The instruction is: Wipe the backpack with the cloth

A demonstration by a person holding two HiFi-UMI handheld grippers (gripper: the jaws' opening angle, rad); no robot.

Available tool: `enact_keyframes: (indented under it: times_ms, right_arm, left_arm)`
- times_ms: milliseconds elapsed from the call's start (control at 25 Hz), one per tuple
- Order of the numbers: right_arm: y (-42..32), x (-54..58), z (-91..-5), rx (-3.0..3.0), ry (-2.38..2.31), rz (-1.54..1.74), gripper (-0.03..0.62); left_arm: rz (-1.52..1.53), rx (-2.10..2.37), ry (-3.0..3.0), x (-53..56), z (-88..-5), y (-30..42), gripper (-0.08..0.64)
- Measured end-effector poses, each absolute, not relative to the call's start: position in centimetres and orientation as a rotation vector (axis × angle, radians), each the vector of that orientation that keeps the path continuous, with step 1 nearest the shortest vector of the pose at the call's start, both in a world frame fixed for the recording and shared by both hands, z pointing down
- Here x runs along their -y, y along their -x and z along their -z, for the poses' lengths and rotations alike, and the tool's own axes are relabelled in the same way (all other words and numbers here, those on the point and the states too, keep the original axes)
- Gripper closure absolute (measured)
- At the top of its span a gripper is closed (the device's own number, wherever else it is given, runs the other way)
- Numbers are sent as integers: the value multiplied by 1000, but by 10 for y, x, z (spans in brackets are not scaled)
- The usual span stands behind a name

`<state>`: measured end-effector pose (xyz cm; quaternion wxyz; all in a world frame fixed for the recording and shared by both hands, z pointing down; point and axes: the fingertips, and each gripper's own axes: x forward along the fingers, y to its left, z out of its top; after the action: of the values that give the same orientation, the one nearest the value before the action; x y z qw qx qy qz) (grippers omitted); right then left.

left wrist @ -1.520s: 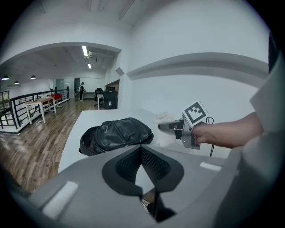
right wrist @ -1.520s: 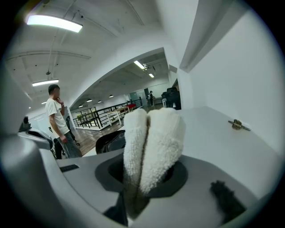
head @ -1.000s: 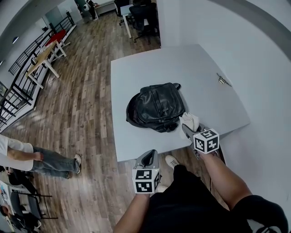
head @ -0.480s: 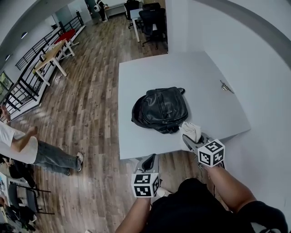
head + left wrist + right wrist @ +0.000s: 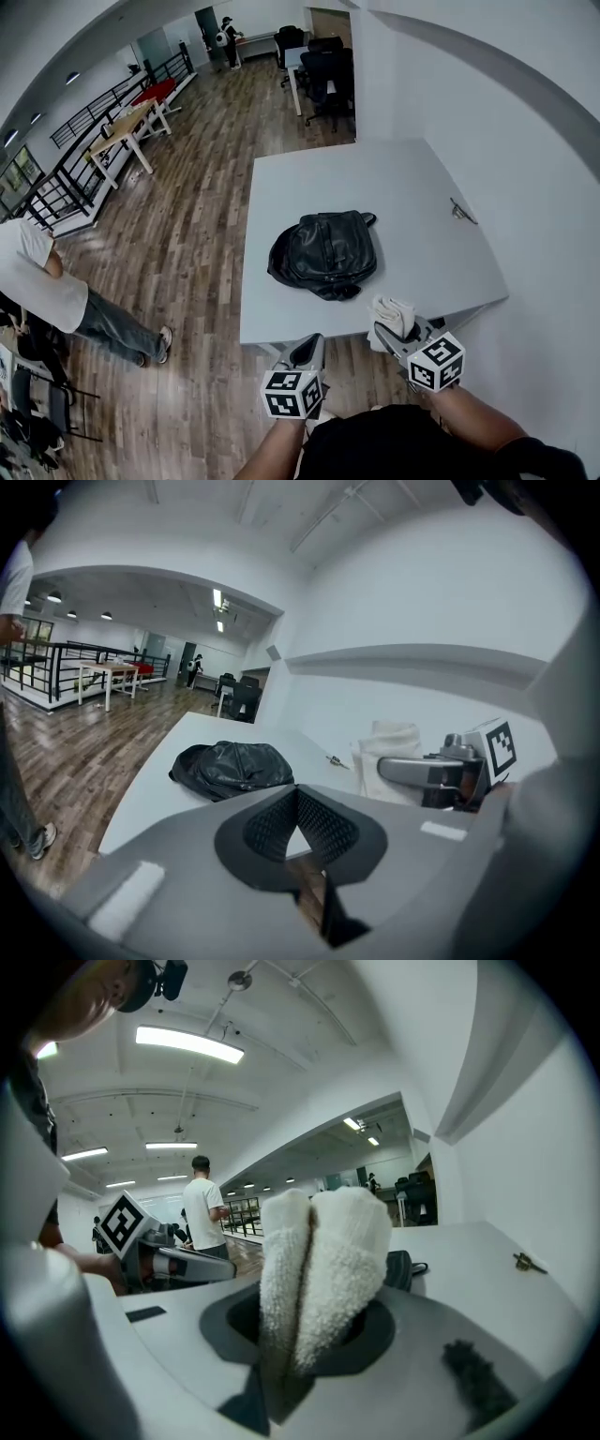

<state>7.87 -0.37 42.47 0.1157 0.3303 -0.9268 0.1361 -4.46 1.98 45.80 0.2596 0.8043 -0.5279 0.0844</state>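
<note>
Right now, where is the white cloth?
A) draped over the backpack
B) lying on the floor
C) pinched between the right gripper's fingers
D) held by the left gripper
C: the right gripper view shows the folded cloth clamped in the right gripper, while the backpack lies bare on the table, apart from it.
</note>
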Motion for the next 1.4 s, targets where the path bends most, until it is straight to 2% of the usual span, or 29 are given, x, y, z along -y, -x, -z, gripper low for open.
enact_keyframes:
  times_ms: [360,640,1400]
  right_arm:
    - [-118,-21,-417,2781,-956,-424,505]
    - [-118,-25,-432,2769,-962,-481,505]
    - [-78,-29,-436,2688,-1108,-465,505]
  left_arm:
    - [-292,1576,-2222,-45,-435,18,552]
    - [-323,1533,-2233,-50,-442,10,552]
    - [-313,1473,-2289,-41,-436,75,552]
